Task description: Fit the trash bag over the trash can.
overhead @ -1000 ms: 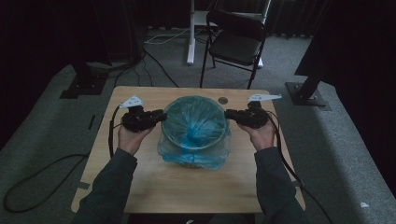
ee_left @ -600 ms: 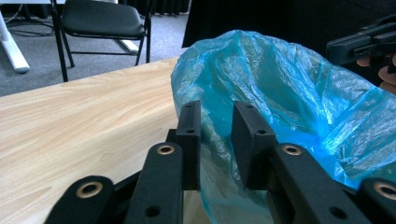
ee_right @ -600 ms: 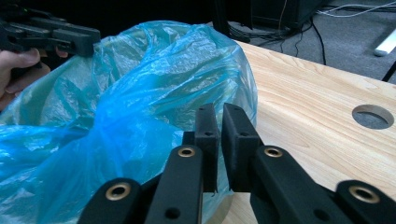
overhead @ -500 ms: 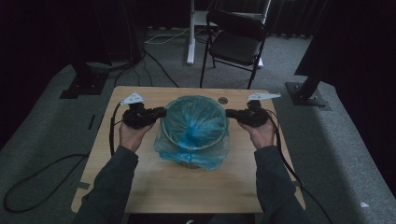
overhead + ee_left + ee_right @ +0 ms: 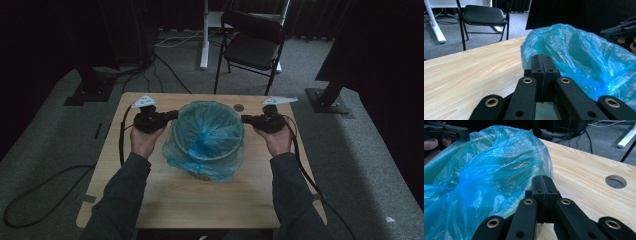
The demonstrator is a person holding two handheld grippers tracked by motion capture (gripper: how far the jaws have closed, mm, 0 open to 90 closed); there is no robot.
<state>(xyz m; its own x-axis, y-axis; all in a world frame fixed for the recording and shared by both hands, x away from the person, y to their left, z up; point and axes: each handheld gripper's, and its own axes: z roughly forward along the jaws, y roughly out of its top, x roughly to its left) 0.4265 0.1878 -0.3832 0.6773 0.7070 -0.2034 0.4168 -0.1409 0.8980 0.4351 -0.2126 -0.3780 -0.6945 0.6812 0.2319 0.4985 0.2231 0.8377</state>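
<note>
**Both grippers closed at the rim of the lined bin**

A small bin with a blue plastic liner stands near the middle of the table, closer to its far edge. The left gripper and the right gripper sit at opposite sides of the rim. Both have just been closing and their jaws now meet; whether a fold of film is pinched between them I cannot tell.

The liner looks thin, soft and slippery, likely to stretch or tear, so the folded-over edge at the rim is probably the best hold.

The high view gives the round opening and the film draped outside. The left gripper view shows crinkled film just beside its jaws; the right gripper view adds a round hole in the tabletop.
</note>
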